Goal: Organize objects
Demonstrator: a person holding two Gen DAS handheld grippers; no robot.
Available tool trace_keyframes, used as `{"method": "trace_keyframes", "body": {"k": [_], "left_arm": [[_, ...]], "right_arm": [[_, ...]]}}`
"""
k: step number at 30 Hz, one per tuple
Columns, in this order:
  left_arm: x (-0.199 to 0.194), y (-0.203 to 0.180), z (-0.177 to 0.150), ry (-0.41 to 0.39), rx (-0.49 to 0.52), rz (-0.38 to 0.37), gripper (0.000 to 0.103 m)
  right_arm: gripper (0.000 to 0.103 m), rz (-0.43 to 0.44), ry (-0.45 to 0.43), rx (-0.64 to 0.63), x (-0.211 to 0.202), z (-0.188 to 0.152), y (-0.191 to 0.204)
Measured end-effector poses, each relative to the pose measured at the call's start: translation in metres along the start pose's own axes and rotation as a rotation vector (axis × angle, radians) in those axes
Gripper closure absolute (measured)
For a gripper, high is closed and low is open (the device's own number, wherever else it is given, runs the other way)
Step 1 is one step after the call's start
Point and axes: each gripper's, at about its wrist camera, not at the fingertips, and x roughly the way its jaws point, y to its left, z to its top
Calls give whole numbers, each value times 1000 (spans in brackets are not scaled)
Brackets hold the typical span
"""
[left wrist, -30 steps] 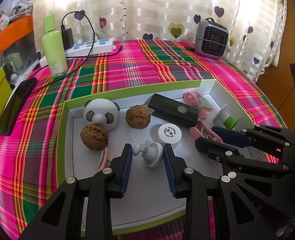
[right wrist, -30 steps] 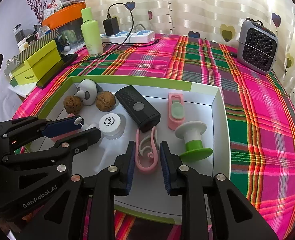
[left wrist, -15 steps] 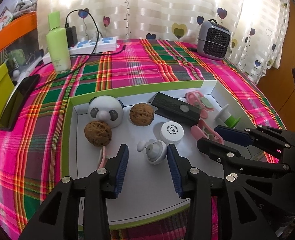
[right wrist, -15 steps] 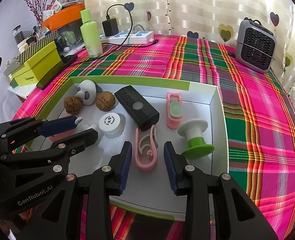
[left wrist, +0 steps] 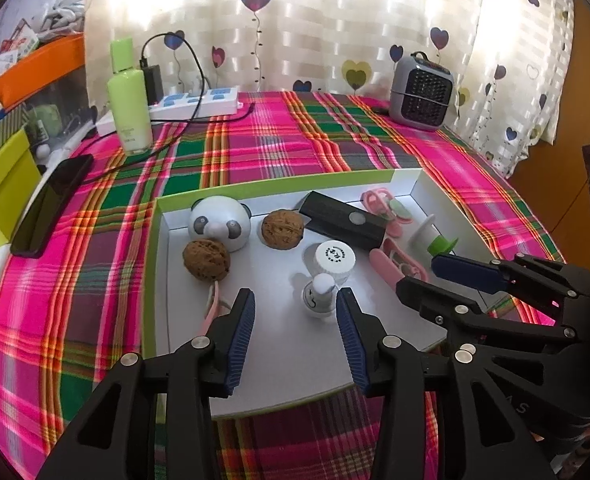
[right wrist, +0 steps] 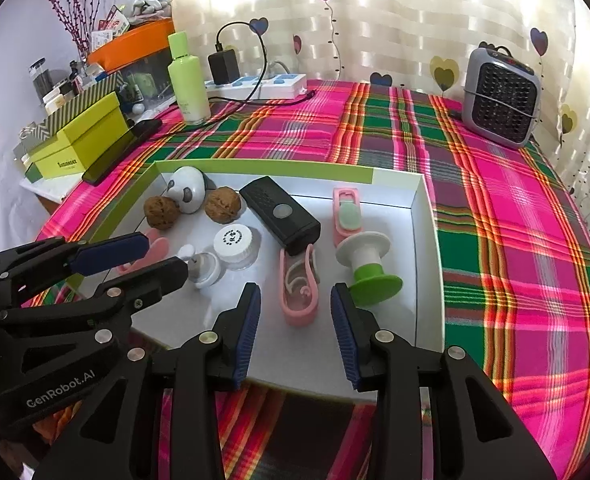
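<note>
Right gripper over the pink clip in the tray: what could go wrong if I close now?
Right gripper is open, its jaws just widened, and the pink clip lies between them. The green-and-white spool stands just beside its right finger and may tip. The black remote overlaps the clip's far end and might drag.

At my eleven o'clock a light green bottle [left wrist: 129,110] stands upright on the plaid cloth [left wrist: 263,148], just beside a white power strip [left wrist: 199,104] with a black charger [right wrist: 222,66] plugged in. At one o'clock sits a small grey heater [left wrist: 421,90]. Left of me, at nine o'clock, a black phone [left wrist: 51,204] leans on yellow-green boxes [right wrist: 91,136]. Heart-print curtains [left wrist: 335,20] hang behind.
</note>
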Motion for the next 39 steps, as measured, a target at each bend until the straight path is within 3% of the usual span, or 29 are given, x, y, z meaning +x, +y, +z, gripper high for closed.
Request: {"method": "trace_keyframes", "body": {"k": [22,39], "left_arm": [[-46,-10,-38,-76,-25,44,60],[-33,-3,-68,6,-48,96,60]], "right_arm": [[59,-32,-102,-8,-49,-30,18],[58,-104,-12,51,-35,-59,12]]}}
